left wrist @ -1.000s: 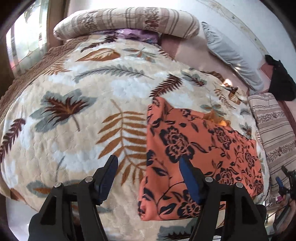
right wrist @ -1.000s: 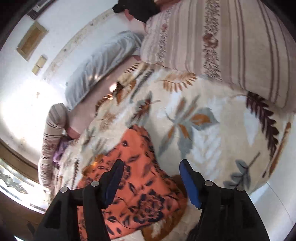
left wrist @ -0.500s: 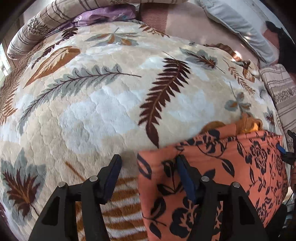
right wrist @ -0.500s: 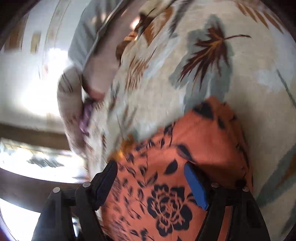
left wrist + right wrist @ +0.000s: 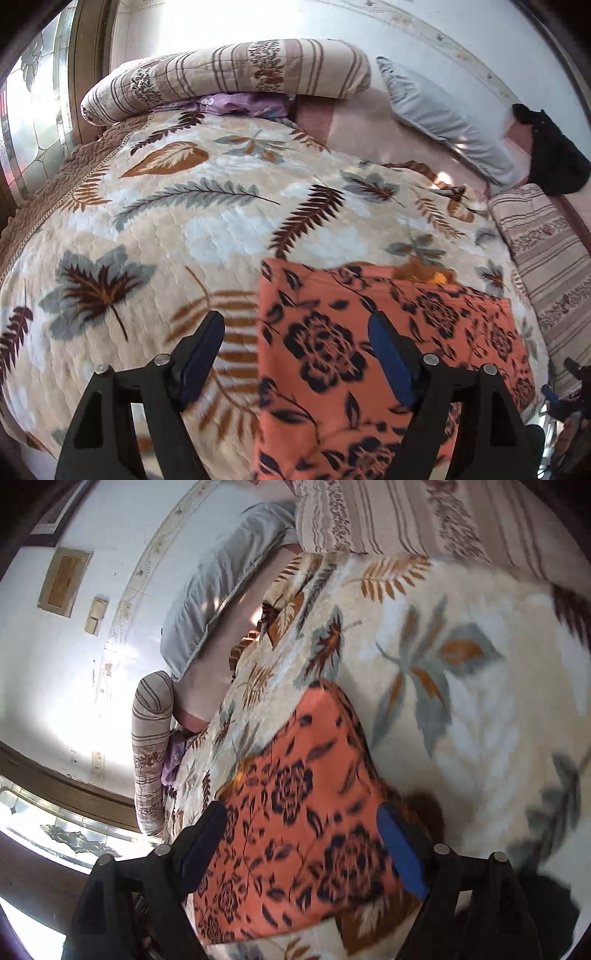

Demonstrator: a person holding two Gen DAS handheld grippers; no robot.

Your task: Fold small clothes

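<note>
An orange garment with a black flower print lies folded flat on the leaf-patterned blanket; it also shows in the right wrist view. My left gripper is open and empty, held above the garment's left edge. My right gripper is open and empty, held above the garment's near right part. A bit of yellow-orange cloth peeks out at the garment's far edge.
A striped rolled quilt and purple cloth lie at the head of the bed. A grey pillow leans by the wall. A striped folded quilt sits at the right, a black item beyond it.
Both grippers have pulled back and up from the garment, open throughout. The garment lies where it was, flat on the blanket.
</note>
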